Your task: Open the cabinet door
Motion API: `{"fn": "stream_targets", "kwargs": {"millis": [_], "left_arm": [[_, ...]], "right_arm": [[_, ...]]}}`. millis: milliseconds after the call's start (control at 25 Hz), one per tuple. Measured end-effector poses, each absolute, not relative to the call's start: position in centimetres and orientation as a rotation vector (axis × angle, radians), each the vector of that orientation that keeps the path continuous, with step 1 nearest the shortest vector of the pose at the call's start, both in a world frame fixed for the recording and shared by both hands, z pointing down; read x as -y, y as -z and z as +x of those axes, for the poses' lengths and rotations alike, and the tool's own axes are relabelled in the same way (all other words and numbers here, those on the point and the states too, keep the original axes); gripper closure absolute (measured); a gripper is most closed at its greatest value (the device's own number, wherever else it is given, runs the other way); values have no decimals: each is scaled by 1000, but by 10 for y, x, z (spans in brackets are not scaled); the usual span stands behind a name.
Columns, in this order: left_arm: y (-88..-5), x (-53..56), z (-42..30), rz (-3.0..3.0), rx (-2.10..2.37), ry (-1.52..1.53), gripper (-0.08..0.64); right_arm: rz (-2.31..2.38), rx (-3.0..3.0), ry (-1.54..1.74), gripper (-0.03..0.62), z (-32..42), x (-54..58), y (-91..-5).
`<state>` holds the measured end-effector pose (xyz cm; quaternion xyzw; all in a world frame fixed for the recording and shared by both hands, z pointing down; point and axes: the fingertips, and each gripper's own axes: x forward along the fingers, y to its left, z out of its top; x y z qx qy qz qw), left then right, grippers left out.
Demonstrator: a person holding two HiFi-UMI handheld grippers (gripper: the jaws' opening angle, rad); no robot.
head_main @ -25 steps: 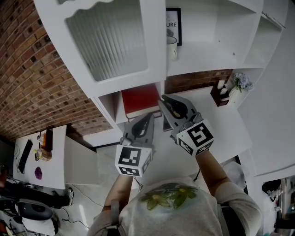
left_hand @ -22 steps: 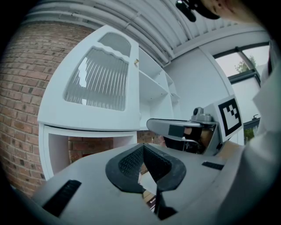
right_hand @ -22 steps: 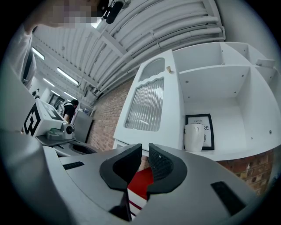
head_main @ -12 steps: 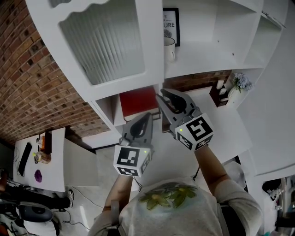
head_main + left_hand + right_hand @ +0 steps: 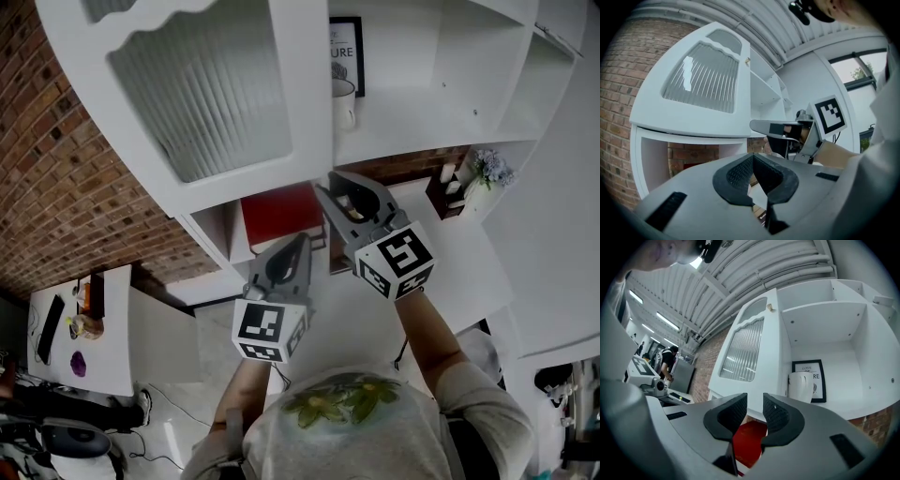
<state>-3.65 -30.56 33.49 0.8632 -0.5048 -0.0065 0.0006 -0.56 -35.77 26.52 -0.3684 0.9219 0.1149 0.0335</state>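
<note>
The right gripper has just been opening its jaws. They now stand moderately apart with nothing between them, and only the red book on the lower shelf shows through the gap. Over the last second the cabinet door with its ribbed glass has swung a little further left. It stands wide open, baring the mug and the framed print, so the release looks like the closing step of the task. The door's free edge and lower corner hang just above the right gripper's tips, so pulling straight back toward the person seems the clear way out. The left gripper is closed and empty, low beside the right gripper under the door's bottom rail. The brick wall lies beyond the door.
</note>
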Motion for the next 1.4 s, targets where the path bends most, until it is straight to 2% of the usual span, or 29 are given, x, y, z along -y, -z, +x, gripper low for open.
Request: {"fn": "stream_targets", "kwargs": {"millis": [1400], "left_arm": [[-349,316,-41,2688,1585,-16,552]], "right_arm": [[-1136,-2870,-353,482,-1,402,-256]]}}
